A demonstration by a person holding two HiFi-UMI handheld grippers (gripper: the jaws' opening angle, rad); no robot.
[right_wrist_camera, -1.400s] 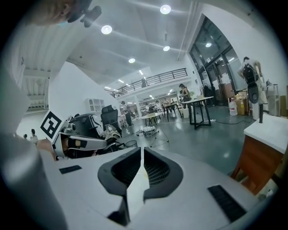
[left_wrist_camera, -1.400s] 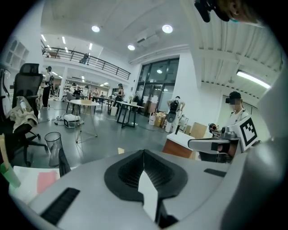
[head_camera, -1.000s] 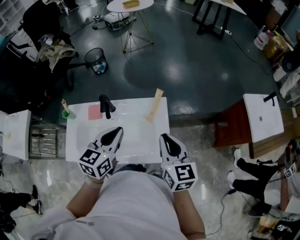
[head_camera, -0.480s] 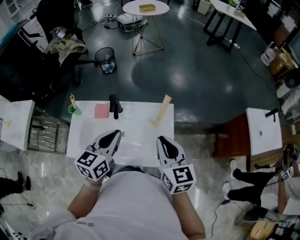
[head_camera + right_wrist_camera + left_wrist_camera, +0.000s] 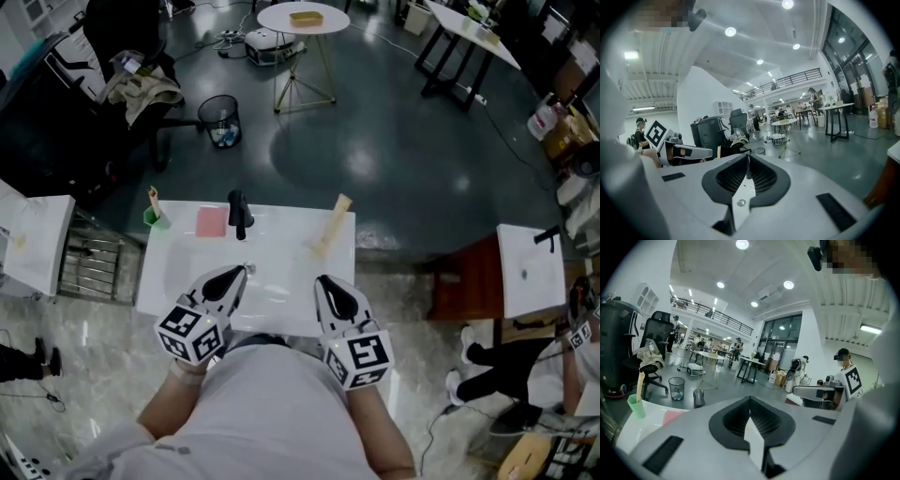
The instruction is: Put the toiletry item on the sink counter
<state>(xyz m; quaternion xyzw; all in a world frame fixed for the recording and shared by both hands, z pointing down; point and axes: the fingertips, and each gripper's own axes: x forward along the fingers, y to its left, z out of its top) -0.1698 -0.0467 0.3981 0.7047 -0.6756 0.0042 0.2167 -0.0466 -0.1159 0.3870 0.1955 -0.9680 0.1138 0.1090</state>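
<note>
Toiletry item (image 5: 333,225) (tan, perhaps tube) slants away-right on counter (image 5: 291,220); left claw (image 5: 241,271), right claw (image 5: 322,280) closed.

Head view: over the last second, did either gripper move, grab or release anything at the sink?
Nothing was taken hold of or let go. Only the camera's framing drifted slightly. The left gripper and right gripper stay over the front of the sink counter, jaws shut and empty. The green cup, pink pad, faucet and tan stick lie as before.

no legible txt or nos., only b/w square codes on left cube (image 5: 192,333) & right cube (image 5: 361,356)
</note>
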